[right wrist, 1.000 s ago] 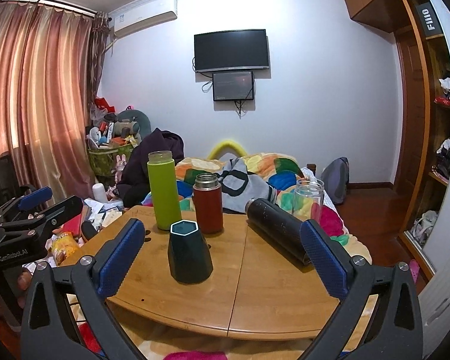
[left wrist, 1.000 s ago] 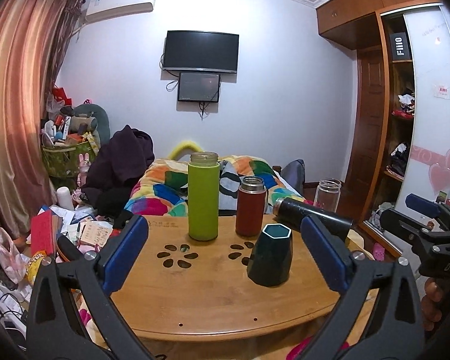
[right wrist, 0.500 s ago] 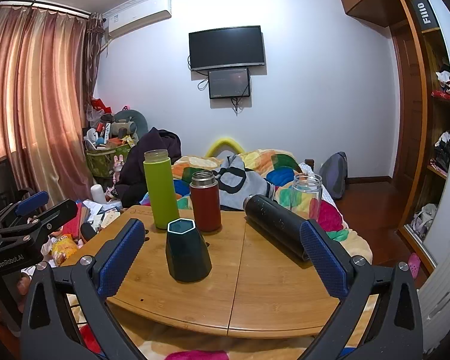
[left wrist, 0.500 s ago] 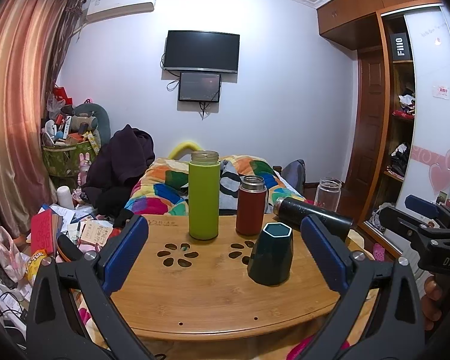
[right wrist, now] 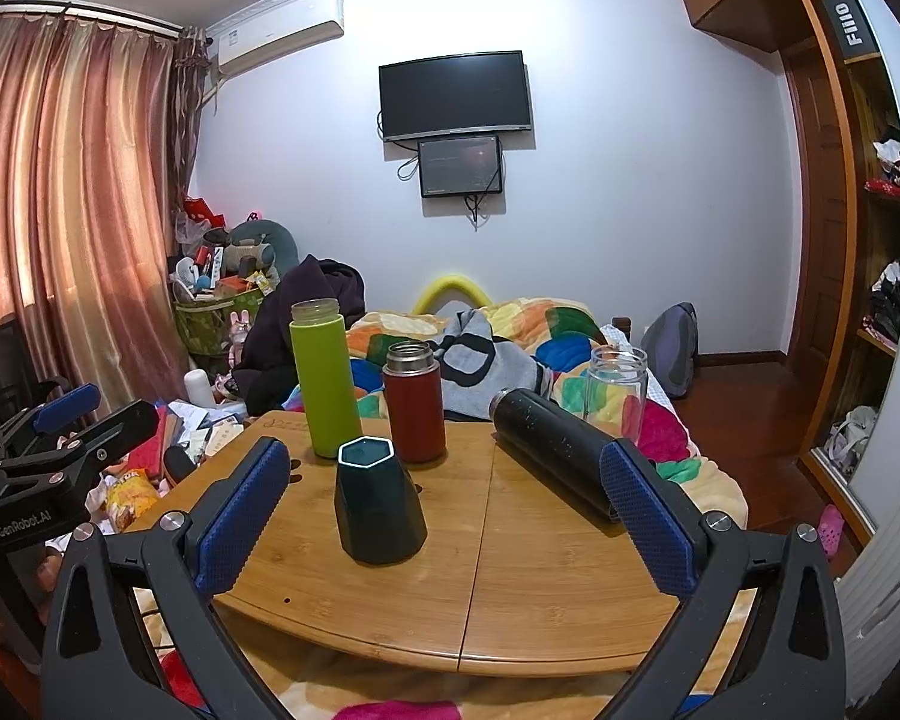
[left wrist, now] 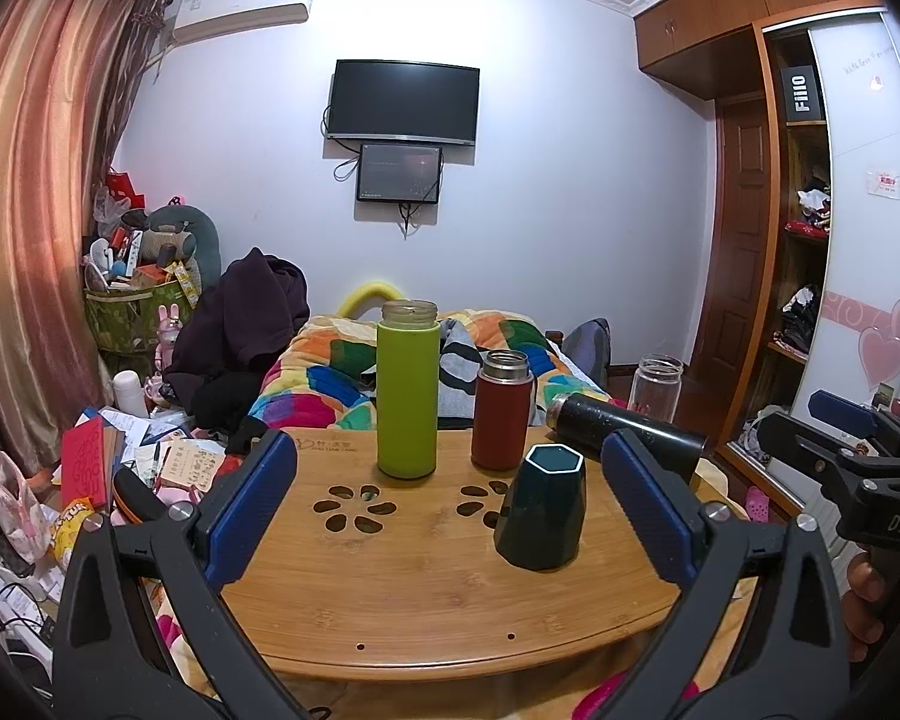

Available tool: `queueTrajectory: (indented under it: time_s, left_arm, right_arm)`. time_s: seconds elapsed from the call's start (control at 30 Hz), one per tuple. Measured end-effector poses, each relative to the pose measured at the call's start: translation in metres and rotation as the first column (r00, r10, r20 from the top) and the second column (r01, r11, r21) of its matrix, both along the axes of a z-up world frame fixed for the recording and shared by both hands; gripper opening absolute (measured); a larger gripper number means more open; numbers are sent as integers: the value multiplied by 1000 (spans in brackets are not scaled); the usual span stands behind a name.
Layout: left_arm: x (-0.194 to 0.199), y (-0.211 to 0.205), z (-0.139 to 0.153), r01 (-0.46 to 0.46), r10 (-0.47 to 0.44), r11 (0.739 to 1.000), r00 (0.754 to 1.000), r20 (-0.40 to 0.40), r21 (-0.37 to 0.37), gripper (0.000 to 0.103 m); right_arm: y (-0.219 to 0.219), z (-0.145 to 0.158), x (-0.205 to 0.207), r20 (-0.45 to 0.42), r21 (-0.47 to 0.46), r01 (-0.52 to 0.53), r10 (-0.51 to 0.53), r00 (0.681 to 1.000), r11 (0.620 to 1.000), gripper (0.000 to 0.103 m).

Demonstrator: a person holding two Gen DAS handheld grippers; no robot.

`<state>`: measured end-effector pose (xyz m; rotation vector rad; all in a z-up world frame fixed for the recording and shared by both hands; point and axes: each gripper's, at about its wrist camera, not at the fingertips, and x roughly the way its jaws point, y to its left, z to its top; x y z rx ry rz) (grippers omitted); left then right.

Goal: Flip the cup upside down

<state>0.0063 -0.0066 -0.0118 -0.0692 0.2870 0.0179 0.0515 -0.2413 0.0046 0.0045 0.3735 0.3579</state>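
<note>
A dark green hexagonal cup stands upright, mouth up, on the round bamboo table; it also shows in the right wrist view. My left gripper is open and empty, held back at the table's near edge, with the cup ahead and to the right. My right gripper is open and empty, also at the near edge, with the cup ahead and slightly left. Each gripper shows at the edge of the other's view: the right gripper, the left gripper.
Behind the cup stand a tall lime-green bottle and a red thermos. A black flask lies on its side at the right, and a clear glass jar stands behind it. A bed with a colourful quilt lies beyond; clutter covers the floor at the left.
The right wrist view has shifted slightly, the scene sitting a little lower and left than a second ago. The left gripper and the cup have not moved.
</note>
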Motion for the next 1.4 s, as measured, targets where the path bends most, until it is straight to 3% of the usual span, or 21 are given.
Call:
queueTrajectory:
  time_s: [1.4]
  left_arm:
    - [-3,-2,3,9,-9,1000,1000,5,5,103]
  right_arm:
    - [-1,1,0,2,4,0,0,1000,1000,103]
